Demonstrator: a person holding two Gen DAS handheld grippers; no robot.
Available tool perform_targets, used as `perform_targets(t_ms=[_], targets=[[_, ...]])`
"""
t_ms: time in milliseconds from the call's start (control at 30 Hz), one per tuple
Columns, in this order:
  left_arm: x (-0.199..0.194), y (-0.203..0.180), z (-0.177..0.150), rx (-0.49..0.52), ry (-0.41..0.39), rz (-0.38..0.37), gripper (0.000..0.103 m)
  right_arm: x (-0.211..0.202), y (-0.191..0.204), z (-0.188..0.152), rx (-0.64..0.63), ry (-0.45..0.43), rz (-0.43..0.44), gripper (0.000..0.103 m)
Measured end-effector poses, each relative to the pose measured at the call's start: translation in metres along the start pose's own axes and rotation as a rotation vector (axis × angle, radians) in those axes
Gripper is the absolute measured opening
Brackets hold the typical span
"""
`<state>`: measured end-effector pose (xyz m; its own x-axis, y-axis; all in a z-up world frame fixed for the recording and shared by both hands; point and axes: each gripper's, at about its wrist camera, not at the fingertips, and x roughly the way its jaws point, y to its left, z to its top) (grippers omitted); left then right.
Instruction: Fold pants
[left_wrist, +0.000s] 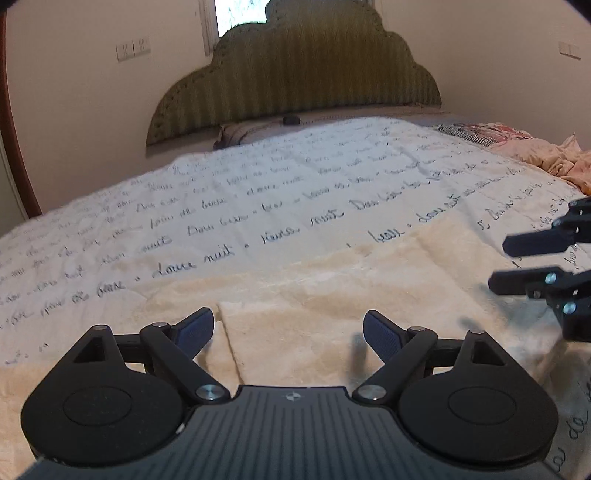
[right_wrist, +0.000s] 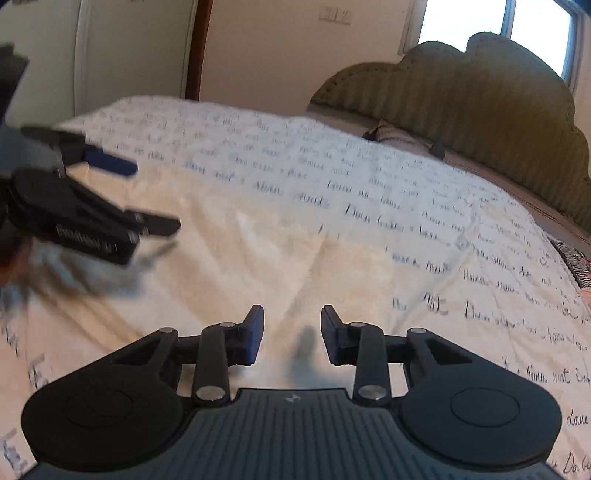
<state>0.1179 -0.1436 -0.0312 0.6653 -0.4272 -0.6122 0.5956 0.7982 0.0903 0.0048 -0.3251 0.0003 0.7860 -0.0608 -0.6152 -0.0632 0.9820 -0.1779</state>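
Cream fleece pants (left_wrist: 332, 288) lie flat on the bed, folded over, with a fold edge running under my left gripper. They also show in the right wrist view (right_wrist: 280, 266). My left gripper (left_wrist: 288, 330) is open wide and empty, just above the pants' near part; it also shows blurred at the left of the right wrist view (right_wrist: 157, 195). My right gripper (right_wrist: 291, 332) is open and empty above the pants; it shows at the right edge of the left wrist view (left_wrist: 498, 264).
The bed has a white cover with black handwriting print (left_wrist: 258, 192). A green scalloped headboard (left_wrist: 295, 74) stands at the far end. Crumpled pink and patterned cloth (left_wrist: 554, 155) lies at the far right. A small dark object (left_wrist: 290, 120) sits by the headboard.
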Motion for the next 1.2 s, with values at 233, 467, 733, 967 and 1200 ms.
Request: perform_targets(t_ms=[233, 467, 733, 967, 1200], targets=[[-0.018, 0.002, -0.006, -0.025, -0.029, 0.046, 0.086, 0.059, 0.000, -0.001, -0.049, 0.114, -0.048, 0.033], [-0.018, -0.007, -0.043, -0.001, 0.023, 0.023, 0.096, 0.011, 0.017, -0.004, 0.073, 0.016, 0.131, 0.033], [-0.014, -0.001, -0.053, -0.051, -0.005, 0.030, 0.103, 0.027, 0.035, -0.027, 0.065, 0.005, 0.095, 0.036], [-0.019, -0.003, -0.056, -0.058, -0.014, 0.048, 0.103, 0.027, 0.039, -0.036, 0.065, -0.064, 0.043, 0.044], [-0.032, 0.004, -0.061, -0.099, -0.011, 0.076, 0.103, 0.025, 0.040, -0.038, 0.075, -0.068, 0.019, 0.050]])
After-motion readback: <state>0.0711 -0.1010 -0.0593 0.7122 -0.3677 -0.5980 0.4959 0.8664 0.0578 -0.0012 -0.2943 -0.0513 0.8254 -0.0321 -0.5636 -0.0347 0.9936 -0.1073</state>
